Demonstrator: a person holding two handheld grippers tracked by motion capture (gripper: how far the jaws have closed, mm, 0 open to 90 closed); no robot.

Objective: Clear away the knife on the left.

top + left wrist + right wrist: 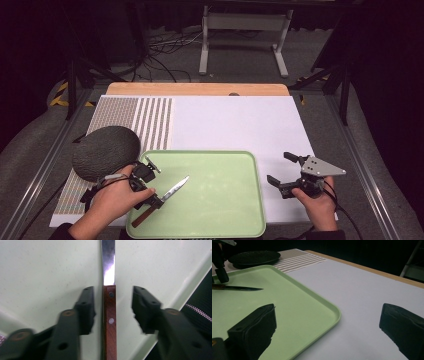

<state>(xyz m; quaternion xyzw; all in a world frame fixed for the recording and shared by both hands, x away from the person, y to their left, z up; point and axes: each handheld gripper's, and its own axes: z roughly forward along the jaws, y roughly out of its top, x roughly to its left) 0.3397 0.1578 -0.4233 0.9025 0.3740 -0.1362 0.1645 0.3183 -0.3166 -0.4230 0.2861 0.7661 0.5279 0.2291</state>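
Lying on the green tray (220,195), toward its near left corner, is a knife (162,200) with a reddish-brown wooden handle and a shiny blade that points toward the tray's middle. The left claw (150,185) is set over the handle, its two black jaws standing one on each side of it; in the left gripper view the handle (110,322) runs straight up between the jaws with a gap on both sides, so the claw is partly parted and not pressing the knife, though one jaw sits just beside the wood. The person's left hand (112,200) holds this claw at the tray's near left edge. A dark, rough-skinned melon (105,152) rests just beyond and left of the tray's far left corner, on a striped mat (150,120) that covers the left part of the white surface (235,125). The right claw (285,175) hovers just off the tray's right edge, over the bare white surface, with its jaws wide apart and nothing between them; the right hand (317,202) grips it from below. In the right gripper view the tray's rounded corner (334,312) lies between the spread jaws, and the knife blade (239,288) shows farther along the tray, with the melon (254,257) beyond it.
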